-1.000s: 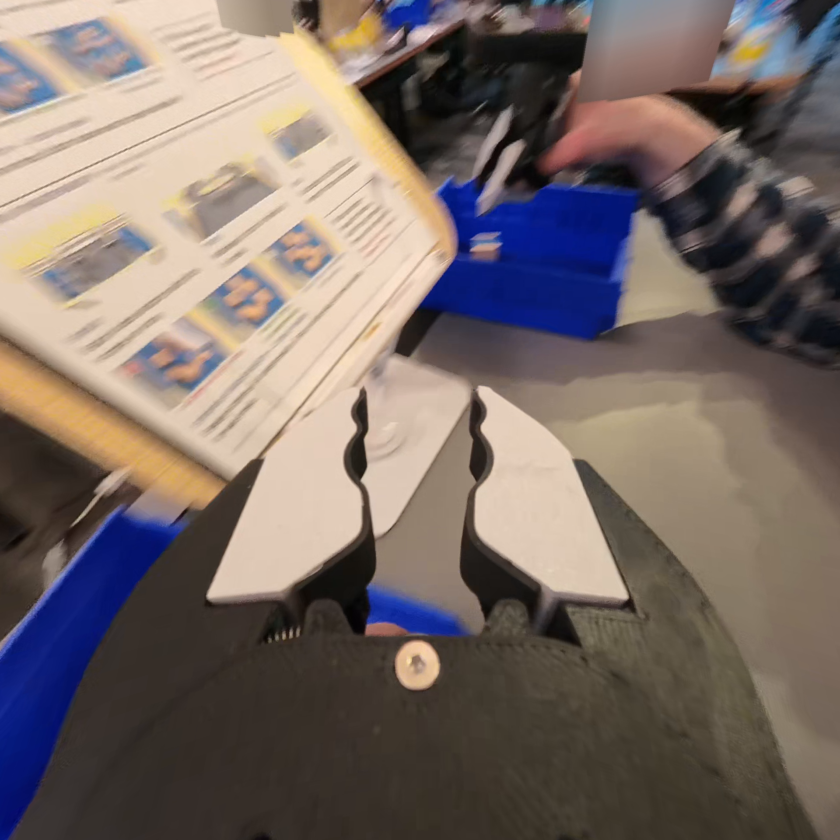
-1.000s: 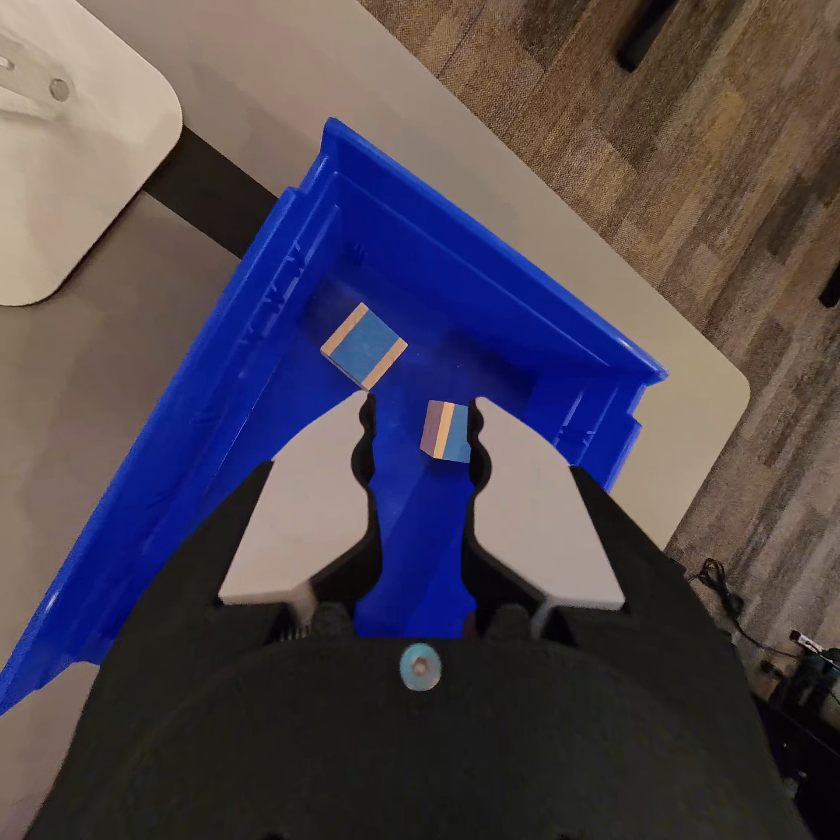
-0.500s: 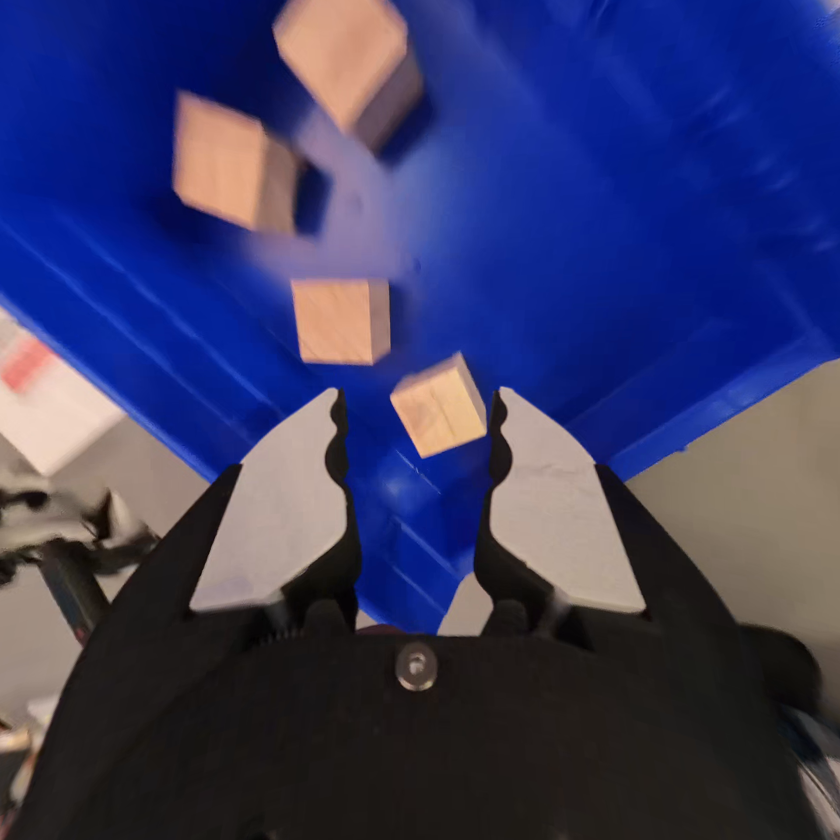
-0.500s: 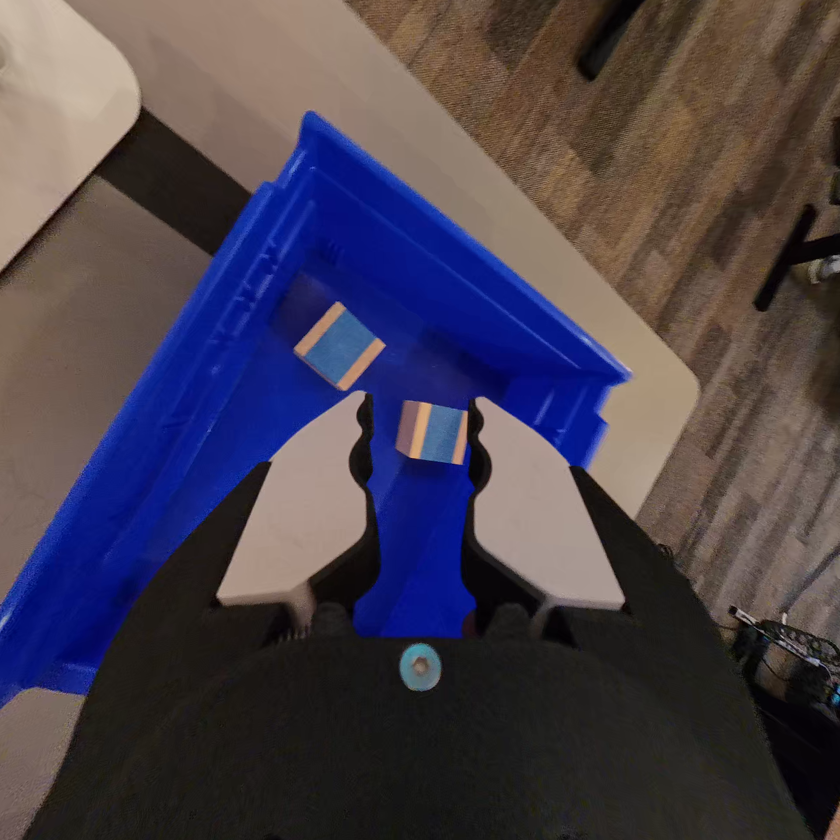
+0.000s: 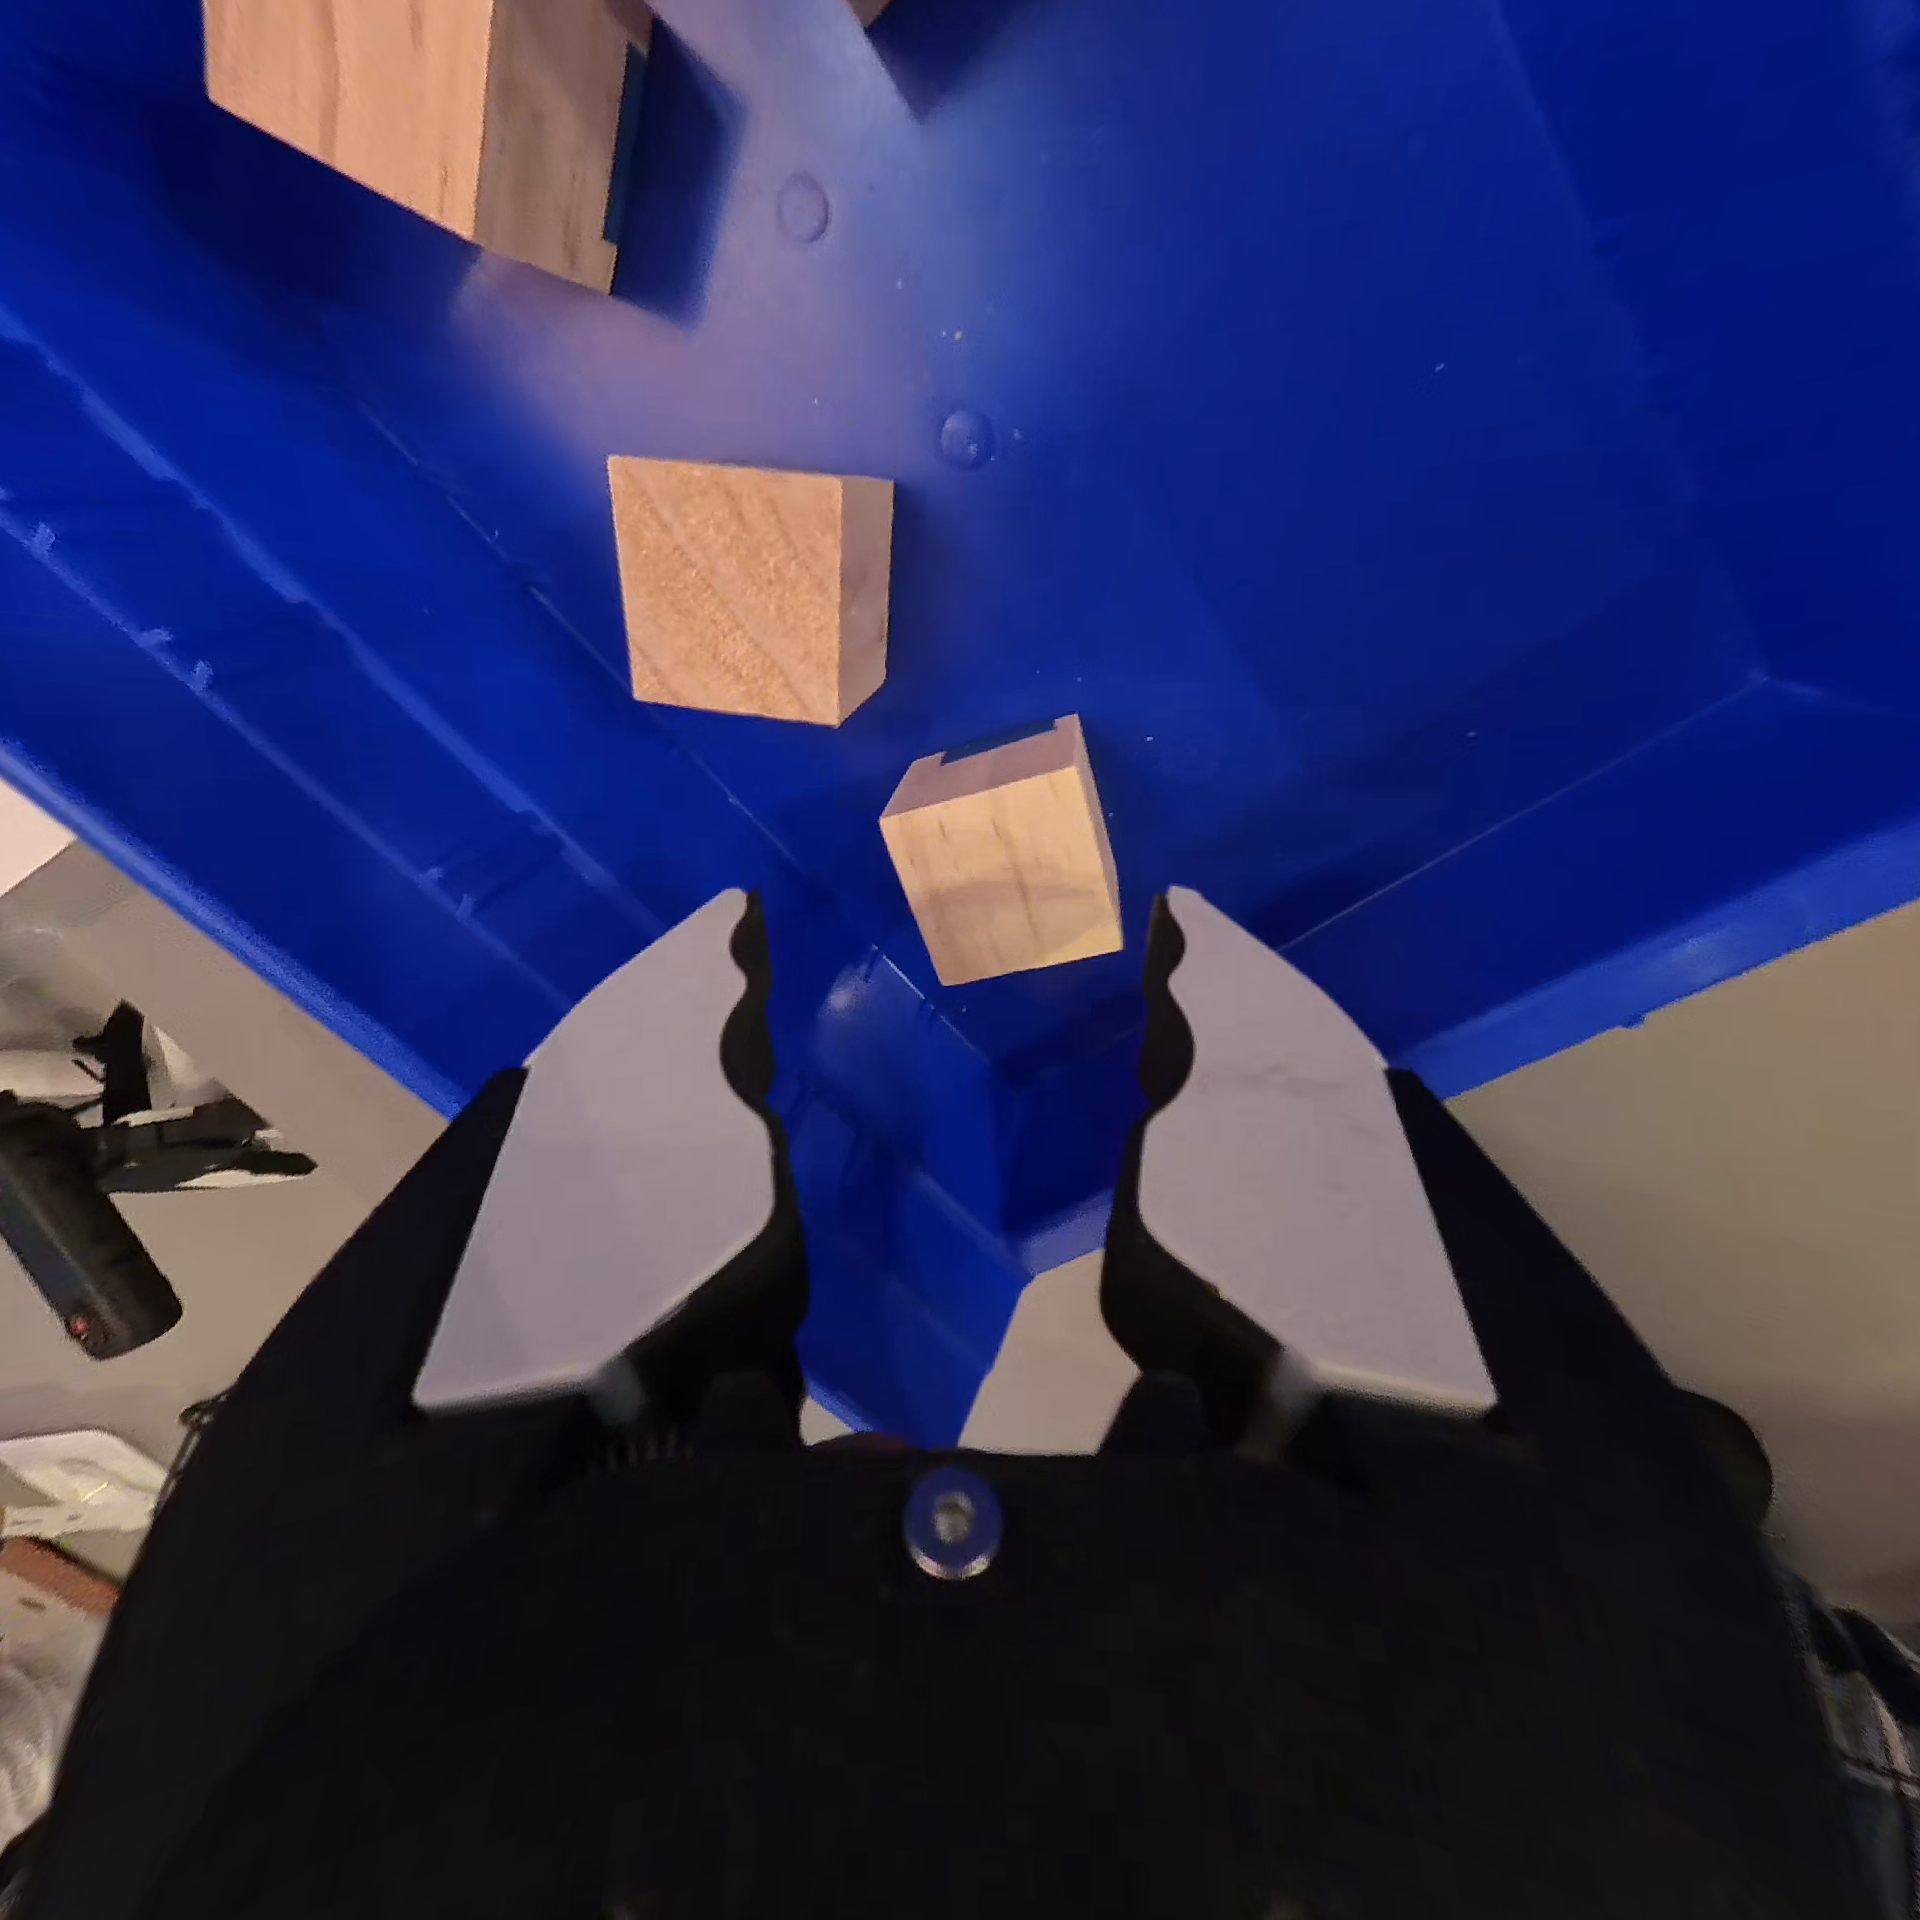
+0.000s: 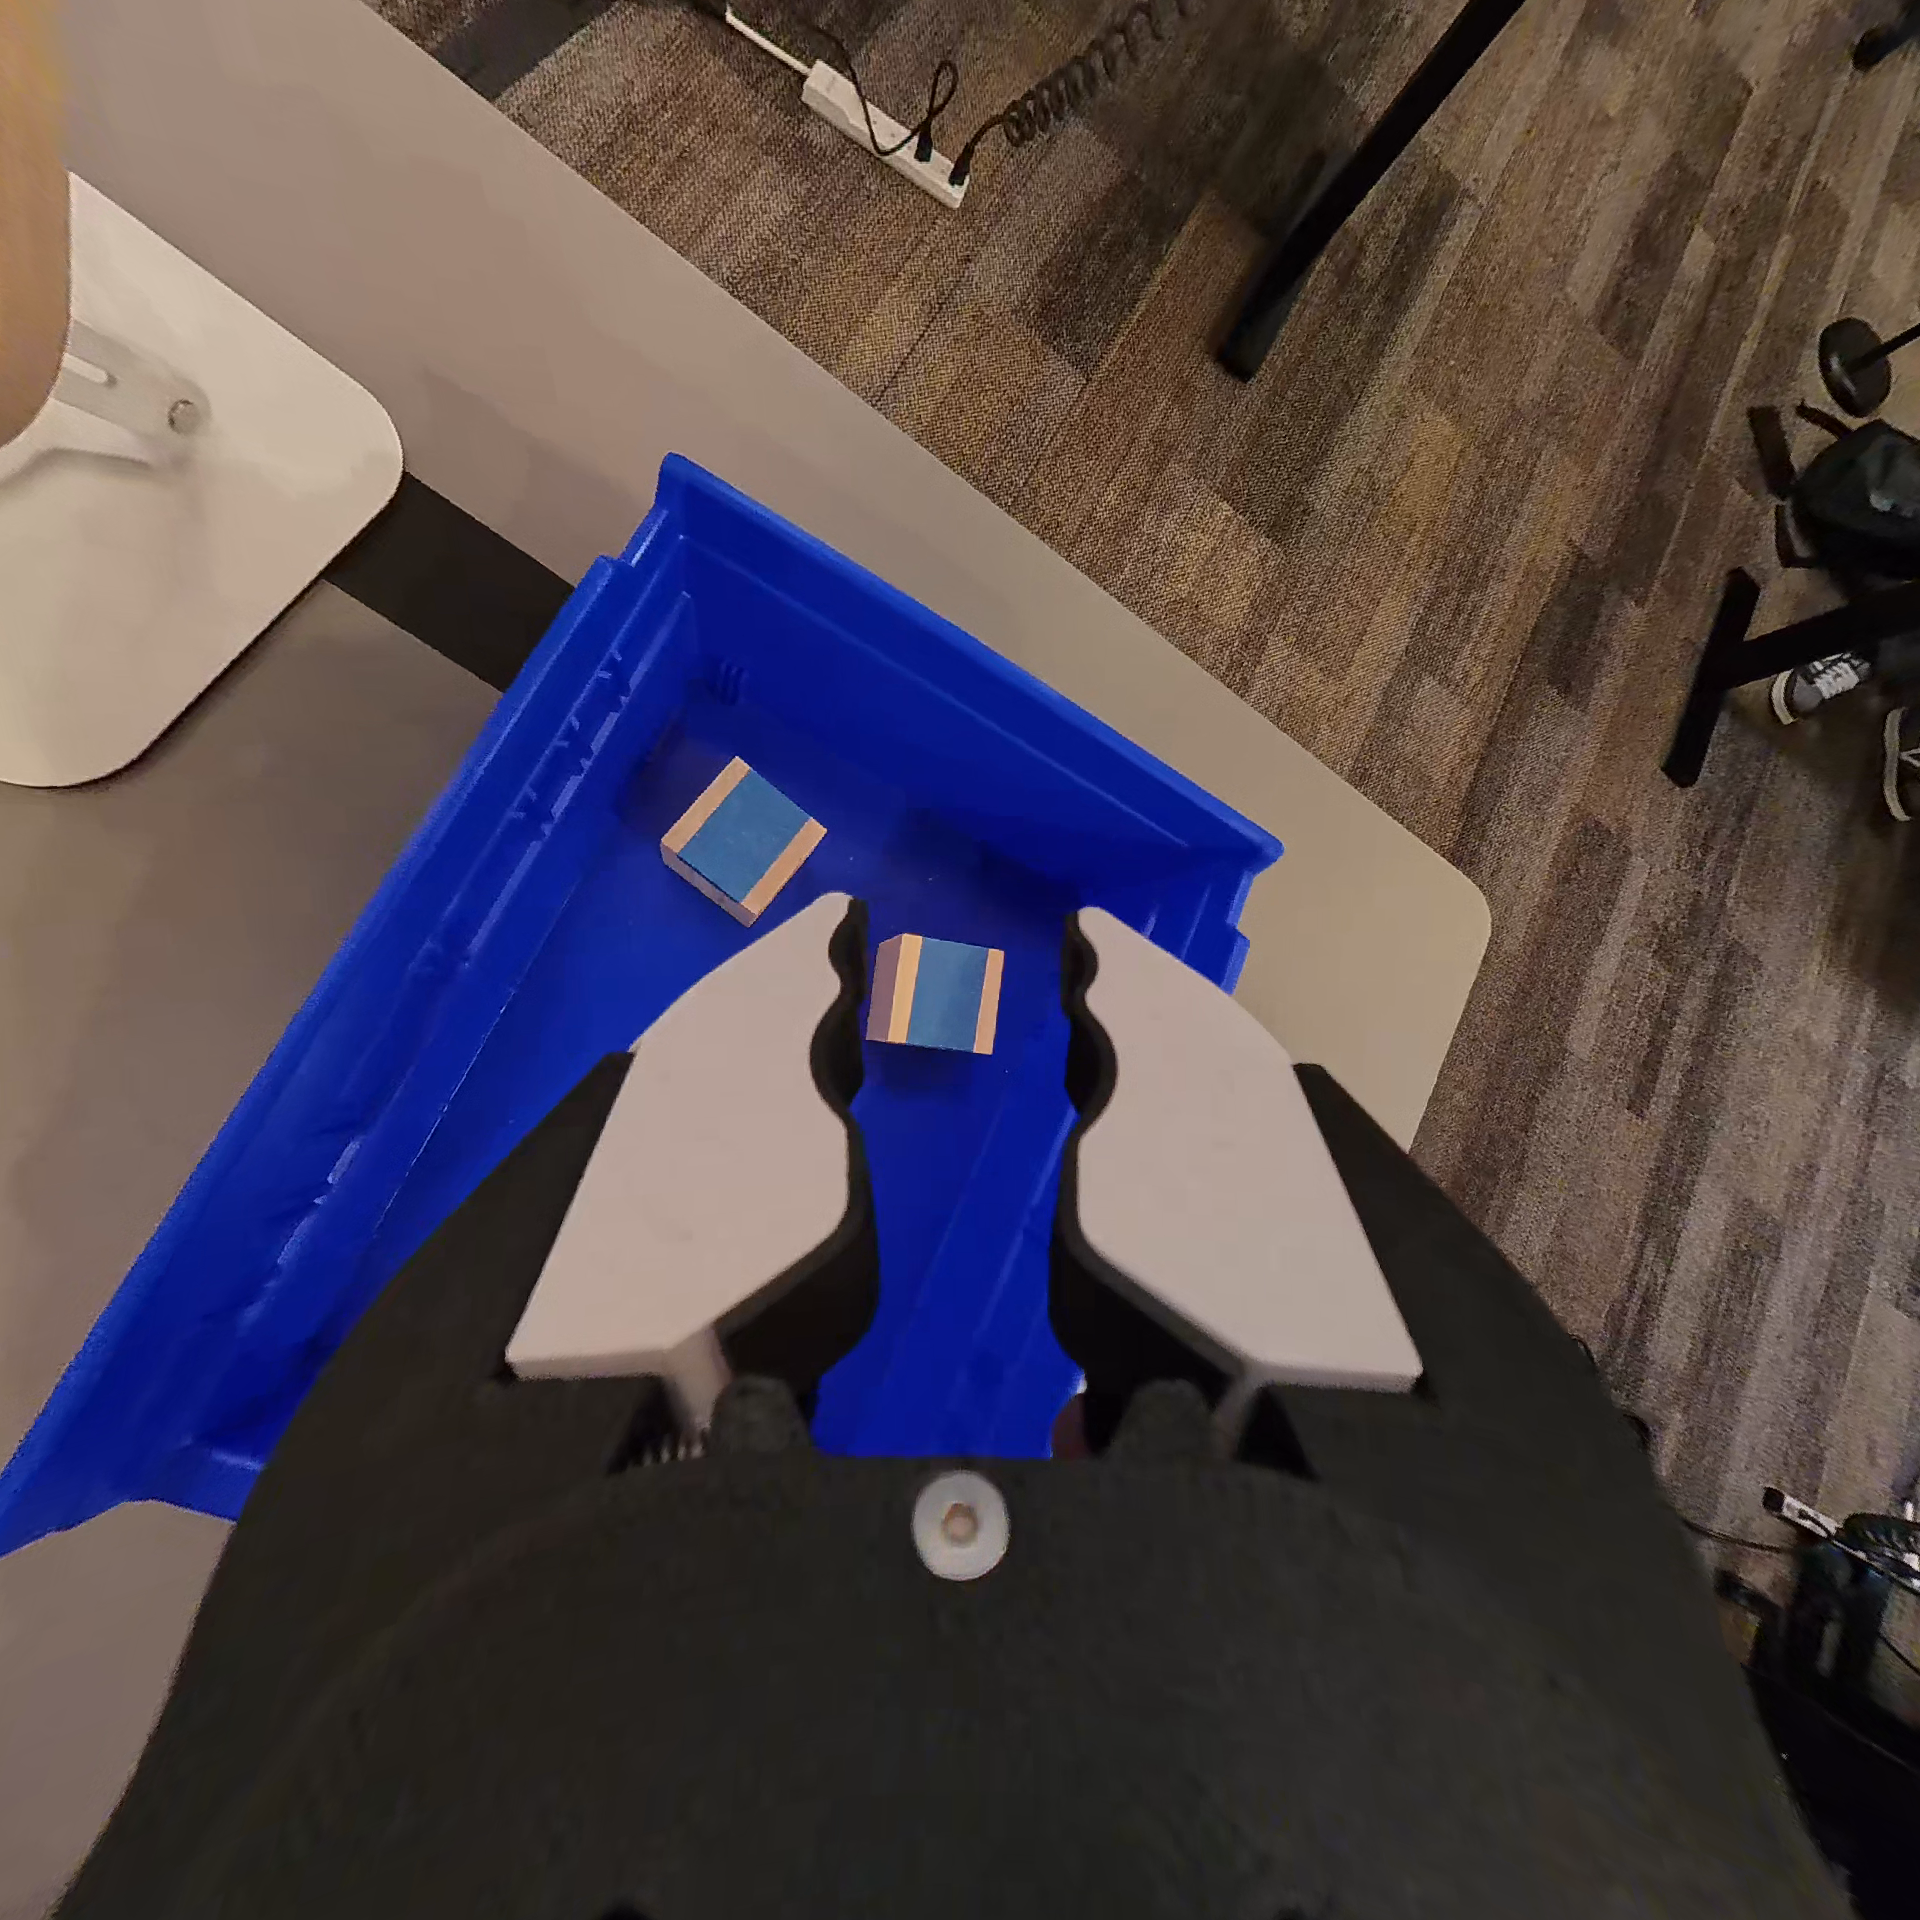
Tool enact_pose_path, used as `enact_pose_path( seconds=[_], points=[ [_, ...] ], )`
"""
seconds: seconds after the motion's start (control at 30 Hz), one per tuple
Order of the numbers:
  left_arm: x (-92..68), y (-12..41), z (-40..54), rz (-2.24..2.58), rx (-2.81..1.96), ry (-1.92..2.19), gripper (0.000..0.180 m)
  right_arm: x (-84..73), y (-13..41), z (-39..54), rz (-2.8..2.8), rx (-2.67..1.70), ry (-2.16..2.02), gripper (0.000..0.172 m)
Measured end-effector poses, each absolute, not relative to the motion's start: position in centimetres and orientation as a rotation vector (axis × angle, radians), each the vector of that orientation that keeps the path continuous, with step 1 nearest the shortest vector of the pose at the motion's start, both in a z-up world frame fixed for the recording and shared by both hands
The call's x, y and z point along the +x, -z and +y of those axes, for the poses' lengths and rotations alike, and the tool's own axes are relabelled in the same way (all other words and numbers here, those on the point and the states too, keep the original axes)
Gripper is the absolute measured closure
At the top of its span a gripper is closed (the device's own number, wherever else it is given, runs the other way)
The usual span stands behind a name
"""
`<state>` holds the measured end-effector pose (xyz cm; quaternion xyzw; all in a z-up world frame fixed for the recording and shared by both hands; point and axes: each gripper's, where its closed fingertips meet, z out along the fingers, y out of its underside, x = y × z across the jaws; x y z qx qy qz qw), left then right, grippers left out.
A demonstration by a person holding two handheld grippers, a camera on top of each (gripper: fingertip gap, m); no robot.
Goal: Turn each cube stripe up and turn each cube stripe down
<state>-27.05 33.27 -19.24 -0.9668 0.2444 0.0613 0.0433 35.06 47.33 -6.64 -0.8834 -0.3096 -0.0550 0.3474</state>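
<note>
Left wrist view, left gripper (image 5: 956,904) held wide open, nothing gripped, plain wooden cube (image 5: 1003,868) just ahead inside blue bin (image 5: 1455,416), right gripper (image 6: 961,920) likewise open around striped cube (image 6: 935,992), pads apart from it.

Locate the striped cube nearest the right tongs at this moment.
In the right wrist view, the striped cube lies stripe up on the blue bin floor between the open right tongs, touching neither; a second striped cube sits up-left.

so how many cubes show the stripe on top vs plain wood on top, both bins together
stripe on top: 2, far cube and cube between the right fingers
plain wood on top: 3, at
total: 5; a cut-off corner at the left view's top edge is not counted
</note>
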Motion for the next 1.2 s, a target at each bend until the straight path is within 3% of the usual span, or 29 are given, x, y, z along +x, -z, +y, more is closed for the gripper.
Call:
enact_pose_path(
  seconds=[0.03, 0.43, 0.6, 0.73, 0.97, 1.2],
  points=[
    [-26.9, 19.2, 33.2, 0.742, -2.954, -0.169, 0.111, 34.9, 6.7, 47.3, -0.808, -2.291, 0.144, 0.135],
    [-27.4, 21.8, 32.2, 0.705, -3.100, -0.171, 0.108, 33.4, 7.7, 47.2, -0.881, -2.298, 0.158, 0.135],
    [-27.7, 22.5, 32.2, 0.711, -3.120, -0.169, 0.135, 33.0, 7.6, 47.2, -0.898, -2.285, 0.166, 0.135],
    [-28.2, 22.2, 33.2, 0.683, -3.069, -0.192, 0.135, 32.4, 7.1, 47.0, -0.911, -2.257, 0.162, 0.136],
    [-23.7, 14.5, 34.7, 0.732, -2.668, 0.158, 0.136, 25.4, 3.0, 44.4, -1.089, -1.958, 0.032, 0.135],
    [-13.3, 3.9, 33.2, 0.990, -2.017, 0.625, 0.136, 11.9, 1.0, 35.7, -1.337, -1.588, -0.484, 0.125]
  ],
)
